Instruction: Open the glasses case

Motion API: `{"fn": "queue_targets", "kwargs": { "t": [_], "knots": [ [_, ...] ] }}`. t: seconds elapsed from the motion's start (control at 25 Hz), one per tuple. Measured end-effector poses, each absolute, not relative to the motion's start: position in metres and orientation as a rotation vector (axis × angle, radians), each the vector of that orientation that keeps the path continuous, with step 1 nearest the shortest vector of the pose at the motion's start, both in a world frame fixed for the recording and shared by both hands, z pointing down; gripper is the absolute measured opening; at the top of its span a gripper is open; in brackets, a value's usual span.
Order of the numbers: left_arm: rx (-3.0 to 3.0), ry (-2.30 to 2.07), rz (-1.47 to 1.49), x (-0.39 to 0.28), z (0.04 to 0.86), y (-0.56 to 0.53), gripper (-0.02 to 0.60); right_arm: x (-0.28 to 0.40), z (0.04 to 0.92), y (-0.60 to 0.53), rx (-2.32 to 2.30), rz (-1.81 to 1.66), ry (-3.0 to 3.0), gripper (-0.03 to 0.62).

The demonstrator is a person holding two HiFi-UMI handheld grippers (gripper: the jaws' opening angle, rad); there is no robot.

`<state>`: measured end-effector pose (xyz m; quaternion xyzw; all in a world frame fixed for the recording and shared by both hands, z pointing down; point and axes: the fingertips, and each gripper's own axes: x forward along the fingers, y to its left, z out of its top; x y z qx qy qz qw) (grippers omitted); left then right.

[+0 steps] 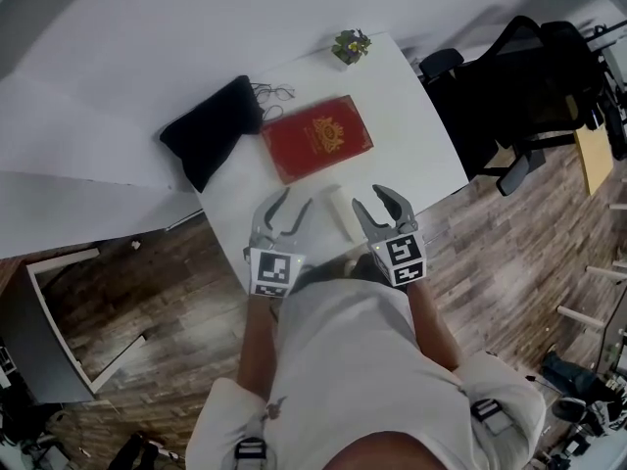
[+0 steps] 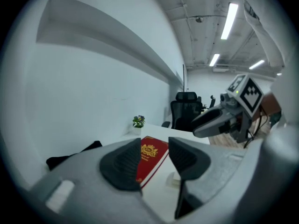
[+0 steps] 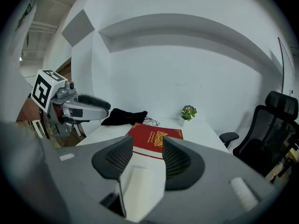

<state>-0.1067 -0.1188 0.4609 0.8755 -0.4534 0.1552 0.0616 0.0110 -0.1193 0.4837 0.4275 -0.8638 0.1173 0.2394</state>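
**Both grippers poised beside the unopened case**

A white rectangular table (image 1: 411,135) carries everything, with a black mesh office chair (image 1: 529,86) standing at its right side. On the table's far left lies a soft black fabric pouch (image 1: 211,130), and just beside it a flat red hardcover book with a gold emblem (image 1: 316,137).

Nearer the person, the left gripper (image 1: 292,209) and the right gripper (image 1: 380,209) hover over the table's front edge. Each has its fingers spread apart with nothing held.

Between the two grippers lies the task's thing, a small cream-white oblong glasses case (image 1: 340,211). It rests lid down on the table and looks closed, with neither gripper touching it. In the right gripper view it shows through the gap between the fingers.

This reads as the approach step, with opening not yet begun. The next move likely calls for one gripper to pin the case's base while the other catches the lid's edge and lifts.

A pair of thin wire-framed spectacles (image 1: 274,93) sits behind the book, touching the pouch. A tiny potted plant (image 1: 351,45) stands at the far edge.
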Motion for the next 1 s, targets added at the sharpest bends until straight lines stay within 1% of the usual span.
{"fn": "queue_targets", "kwargs": {
  "t": [0.52,1.0],
  "knots": [
    [2.639,-1.216,0.507,-0.1,0.507,-0.122,0.183,0.007,0.529,-0.111,1.149,0.367,-2.261,0.201],
    [2.557,-1.216,0.542,-0.102,0.546,-0.12,0.183,0.003,0.565,-0.106,1.068,0.383,-2.22,0.201]
  ]
}}
